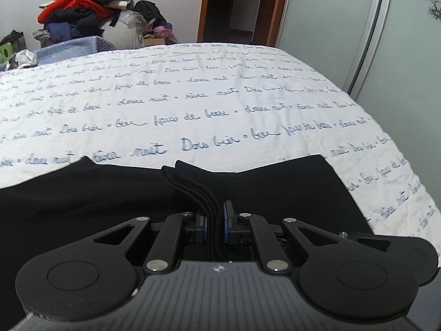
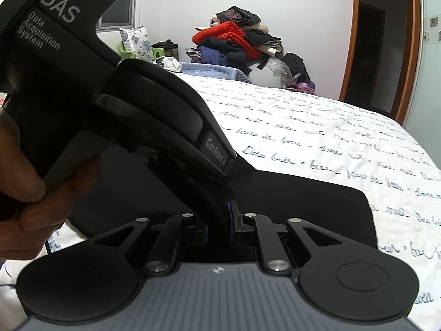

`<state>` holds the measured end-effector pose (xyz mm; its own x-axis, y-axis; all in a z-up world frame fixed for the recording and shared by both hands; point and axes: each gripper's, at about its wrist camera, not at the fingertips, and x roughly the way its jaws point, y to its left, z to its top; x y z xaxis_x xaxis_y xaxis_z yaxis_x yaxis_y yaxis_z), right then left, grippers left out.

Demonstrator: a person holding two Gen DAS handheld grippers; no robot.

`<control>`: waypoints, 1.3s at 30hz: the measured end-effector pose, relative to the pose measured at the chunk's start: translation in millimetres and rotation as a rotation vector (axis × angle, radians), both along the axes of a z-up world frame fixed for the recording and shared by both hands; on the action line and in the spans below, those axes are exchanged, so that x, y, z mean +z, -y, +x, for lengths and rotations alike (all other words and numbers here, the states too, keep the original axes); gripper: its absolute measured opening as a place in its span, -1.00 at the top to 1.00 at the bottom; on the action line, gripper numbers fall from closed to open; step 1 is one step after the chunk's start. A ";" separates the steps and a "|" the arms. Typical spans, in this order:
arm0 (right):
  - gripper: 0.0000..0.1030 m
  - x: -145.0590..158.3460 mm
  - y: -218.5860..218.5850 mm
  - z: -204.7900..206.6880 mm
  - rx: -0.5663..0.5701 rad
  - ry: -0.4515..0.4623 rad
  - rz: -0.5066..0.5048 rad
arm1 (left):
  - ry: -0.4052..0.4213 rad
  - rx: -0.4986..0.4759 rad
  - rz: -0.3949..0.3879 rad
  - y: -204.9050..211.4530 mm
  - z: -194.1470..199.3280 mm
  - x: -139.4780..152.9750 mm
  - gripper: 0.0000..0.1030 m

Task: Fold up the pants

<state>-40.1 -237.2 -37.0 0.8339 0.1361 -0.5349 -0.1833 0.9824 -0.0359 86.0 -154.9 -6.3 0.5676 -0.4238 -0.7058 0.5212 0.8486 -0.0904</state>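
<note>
Across the middle of both views we have the bed (image 1: 220,96), its white cover printed with rows of blue handwriting and running back to the far wall. Spread over its near edge, along the lower half of each frame, lie the black pants (image 1: 82,201), flat for the most part, their far edge rising in a few soft points against the white cover.

Upper left of the left wrist view, we see a heap of clothes (image 1: 80,8) stacked against the wall, red knit on top of dark pieces, and at upper centre a dark doorway with a wooden frame (image 1: 234,5).

Over in the right wrist view, the left side of the frame is filled by the left gripper (image 2: 230,190), seen from outside, its black body slanting down toward the middle, with the person's left hand (image 2: 35,190) wrapped round its handle at the left edge.

At bottom centre of the left wrist view, we find the left gripper's jaws drawn narrow, pinching a stack of folded black layers of the pants between the blue pads (image 1: 227,220).

And at bottom centre of the right wrist view, the right gripper (image 2: 219,220) shows the same: jaws narrow, clamped on a bunched fold of the black pants, just beside the left gripper's tip.
</note>
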 end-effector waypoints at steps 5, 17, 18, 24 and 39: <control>0.74 -1.0 -5.8 6.5 0.032 -0.001 0.033 | 0.027 0.023 0.036 -17.9 2.1 0.9 0.77; 0.74 -1.3 -17.7 12.2 0.103 -0.006 0.050 | -0.004 0.093 0.024 -61.5 16.6 -5.4 0.76; 0.74 -1.2 -17.0 12.2 0.105 -0.008 0.051 | -0.003 0.093 0.026 -62.2 17.2 -5.9 0.76; 0.74 -1.2 -11.7 17.0 0.115 -0.015 0.046 | -0.011 0.099 0.035 -66.6 21.6 -9.9 0.76; 0.74 -6.5 -0.8 34.1 0.106 -0.049 0.027 | 0.001 0.140 0.101 -75.2 24.6 -9.4 0.34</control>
